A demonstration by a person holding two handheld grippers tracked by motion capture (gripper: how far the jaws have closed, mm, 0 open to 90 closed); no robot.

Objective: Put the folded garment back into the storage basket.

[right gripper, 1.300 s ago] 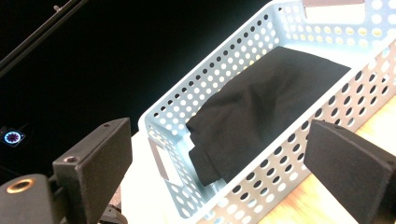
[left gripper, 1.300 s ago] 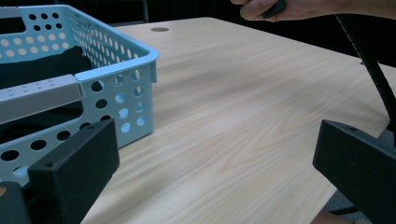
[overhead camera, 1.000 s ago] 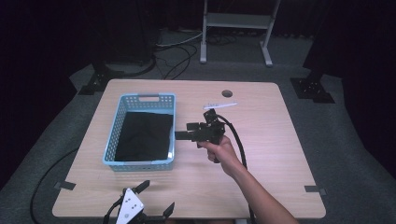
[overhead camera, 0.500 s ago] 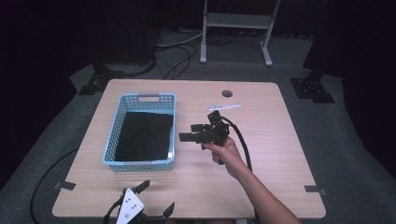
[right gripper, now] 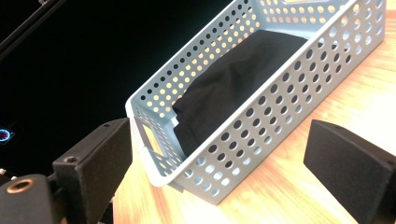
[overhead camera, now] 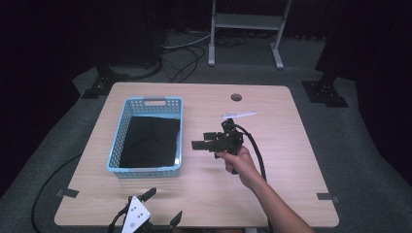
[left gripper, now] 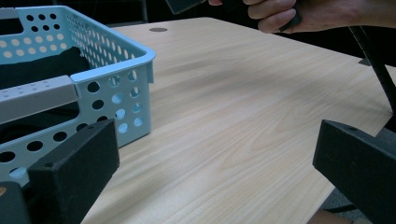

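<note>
Setting: recording lab or studio, dark-curtained.

Pale wooden desk (overhead camera: 272, 194) on grey carpet, tape markers at its corners; surroundings black on every side. Behind the desk: a white metal stand frame (overhead camera: 245, 26) and loose cables (overhead camera: 182, 53) on the floor. Left and right of the desk: black equipment stand bases (overhead camera: 324, 92). Nothing domestic; a staged data-capture space.
</note>
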